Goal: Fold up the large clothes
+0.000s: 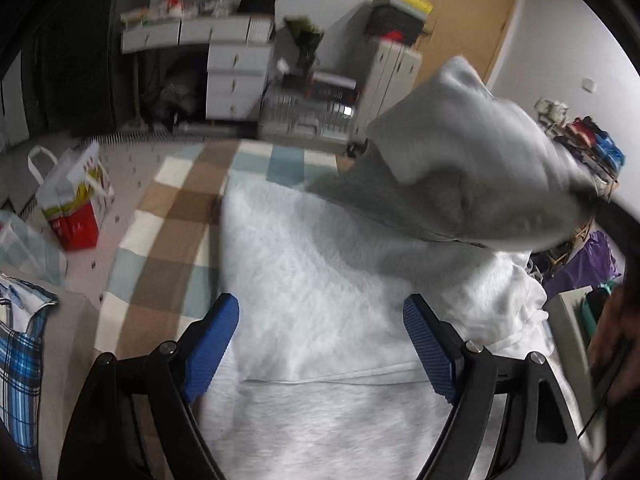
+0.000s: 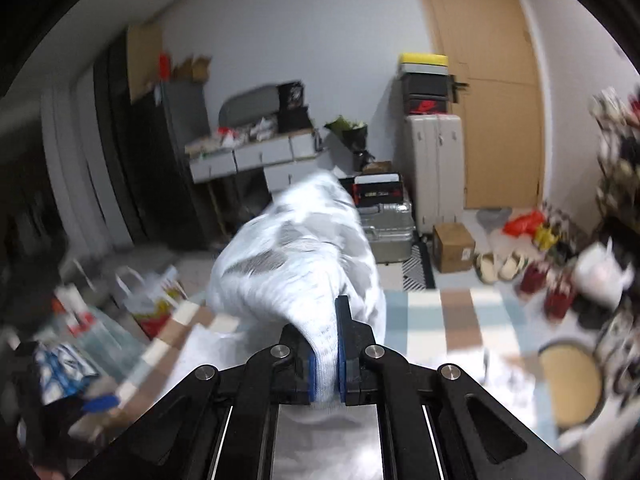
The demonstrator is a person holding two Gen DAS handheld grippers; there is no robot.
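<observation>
Garment under work: a large pale grey sweatshirt [image 1: 320, 288], fleecy white on its inner face, spread flat over a checked rug [image 1: 172, 216] of brown, cream and pale blue squares on the floor.

Left gripper [image 1: 320, 320]: jaws wide apart, holding nothing. Its 2 blue pads [image 1: 212, 344] hang above the flat part of the sweatshirt, 1 to each side of the cloth, near a seam that runs across between them. Whether the pads touch the fabric cannot be told.

Right gripper [image 2: 326, 344]: jaws together, clamped on a bunched fold of the same sweatshirt [image 2: 300, 256]. The pinched cloth sits between the blue pads and billows up and away from the fingers, lifted clear of the rug. From the left wrist view this raised portion appears as a grey flap held in the air at the right, above the flat part. Both views are motion-blurred, most strongly around the lifted cloth.

Surroundings: red-and-white paper bag [image 1: 76, 196] stands on the floor left of the rug. Blue plaid cloth [image 1: 20, 352] lies at the far left edge. White drawer unit [image 1: 236, 76] stands against the far wall, with a pale suitcase [image 2: 436, 168] beside a wooden door [image 2: 488, 92]. Cardboard box [image 2: 454, 248] and slippers [image 2: 498, 266] sit on the floor near the door.
</observation>
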